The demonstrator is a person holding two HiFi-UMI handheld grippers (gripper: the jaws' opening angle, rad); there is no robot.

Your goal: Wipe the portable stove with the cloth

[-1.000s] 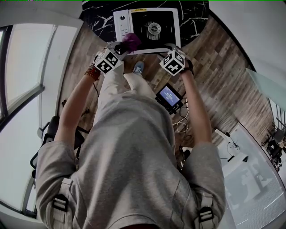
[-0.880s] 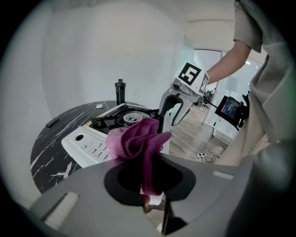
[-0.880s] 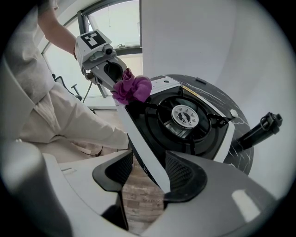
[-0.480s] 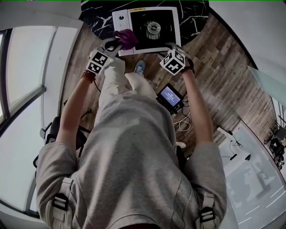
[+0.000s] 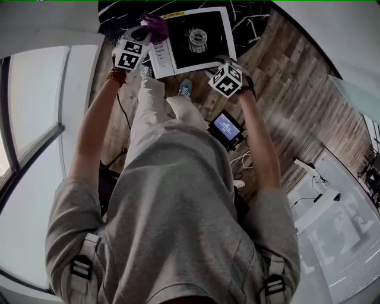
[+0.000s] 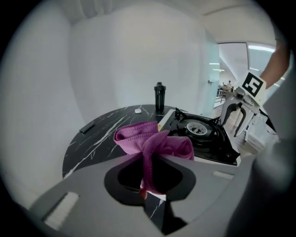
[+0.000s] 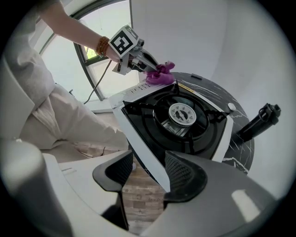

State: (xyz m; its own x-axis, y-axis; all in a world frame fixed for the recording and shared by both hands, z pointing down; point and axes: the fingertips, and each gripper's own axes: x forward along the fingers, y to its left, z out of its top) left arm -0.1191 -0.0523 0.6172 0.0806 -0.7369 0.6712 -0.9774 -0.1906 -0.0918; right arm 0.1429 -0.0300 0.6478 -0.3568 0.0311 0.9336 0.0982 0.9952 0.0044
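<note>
The portable stove (image 5: pixel 193 38), white with a black top and a round burner, overhangs the near edge of the black marble table (image 5: pixel 116 15). My left gripper (image 5: pixel 147 34) is shut on a bunched purple cloth (image 5: pixel 155 25) at the far end of the stove's left strip. In the left gripper view the cloth (image 6: pixel 152 143) sticks out past the shut left gripper (image 6: pixel 149 159), with the stove (image 6: pixel 203 134) to its right. My right gripper (image 7: pixel 150 173) straddles the stove's near white corner (image 7: pixel 138 148), pads against it. The right gripper view shows the cloth (image 7: pixel 159 75) at the stove's far corner.
A black bottle (image 6: pixel 159 96) stands at the back of the table, with a small white object (image 6: pixel 138 110) and a dark flat bar (image 6: pixel 88 127) nearby. On the wooden floor by the person's feet lies a device with a lit screen (image 5: pixel 225 127) and cables.
My left gripper carried the cloth from the stove's near left edge along its left strip to the far left corner. The right gripper stayed at the near right corner.
</note>
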